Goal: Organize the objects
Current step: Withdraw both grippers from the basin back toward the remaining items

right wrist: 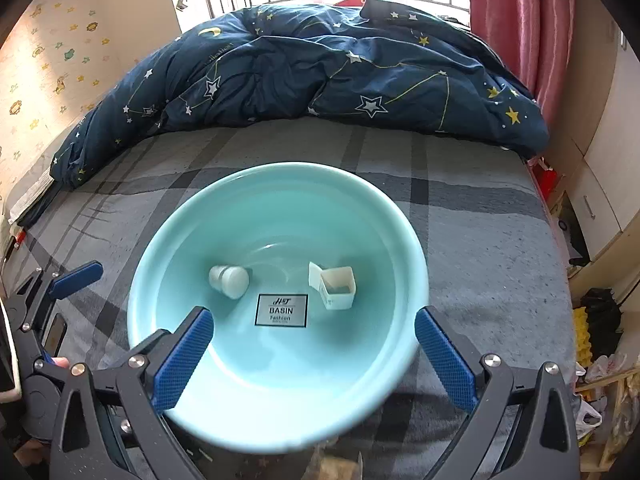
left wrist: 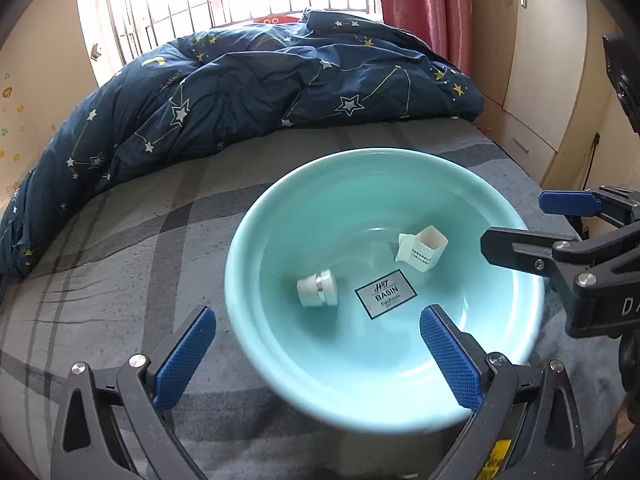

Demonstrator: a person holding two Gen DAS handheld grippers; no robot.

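Note:
A turquoise basin rests on the grey checked bed. Inside lie a small white jar on its side and a white open carton box, with a black "BASIN" label between them. My left gripper hovers open over the basin's near left rim, nothing between its blue pads. My right gripper hangs open above the basin's near edge, empty too. The right gripper also shows in the left wrist view at the basin's right side. The left gripper's finger appears at left in the right wrist view.
A dark blue star-patterned quilt is bunched along the far side of the bed. A pink curtain and barred window stand behind. A cupboard lines the right wall, with bags on the floor at right.

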